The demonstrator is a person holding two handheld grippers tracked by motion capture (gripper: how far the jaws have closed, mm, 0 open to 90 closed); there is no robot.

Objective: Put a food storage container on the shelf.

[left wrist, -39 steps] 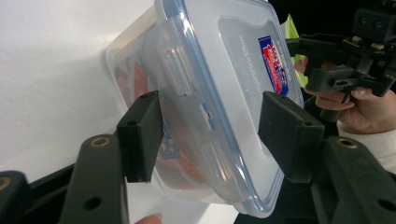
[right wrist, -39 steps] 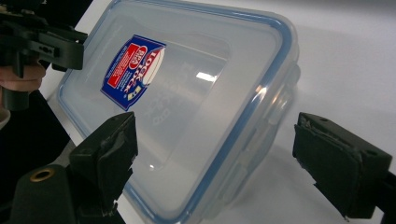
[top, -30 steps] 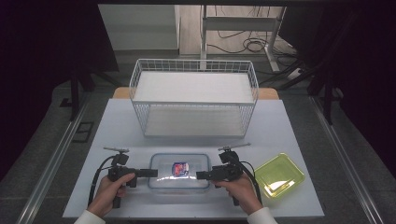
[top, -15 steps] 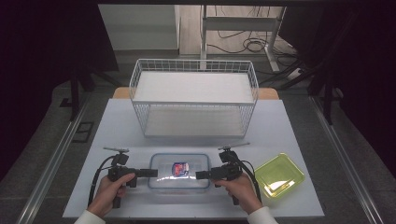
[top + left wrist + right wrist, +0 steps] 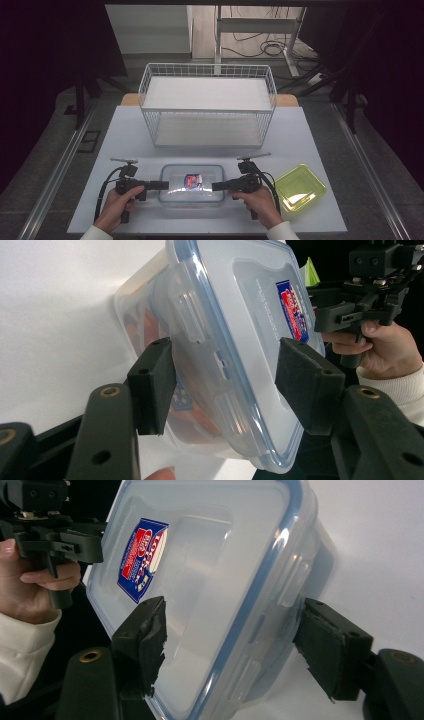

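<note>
A clear plastic container [image 5: 192, 184] with a blue-rimmed snap lid and a red and blue label lies flat on the white counter [image 5: 320, 135], low in the middle of the high view, between the two hands; the left gripper [image 5: 164, 185] reaches its short end from the left of the frame, the right gripper [image 5: 216, 186] reaches the opposite end from the right.

In the left gripper view the container [image 5: 235, 340] fills the centre, and this gripper [image 5: 225, 377] straddles its edge; one pad sits against the side wall under the rim, the other stands just off the lid's top, so the jaws are partly open with the container's end between them; whether both pads press I cannot tell for sure.

In the right gripper view the container [image 5: 210, 580] runs from the upper left to the lower middle of the frame; this gripper [image 5: 230, 645] has its jaws around the end by the lid clasp, and they have just been closing; a gap shows beside the right pad, the left pad lies close on the lid.

A white wire basket [image 5: 207, 107] stands in the upper middle of the high view, well apart from the container; a yellow-green lidded tub [image 5: 300, 187] lies at the lower right, near the right hand [image 5: 260, 202].
</note>
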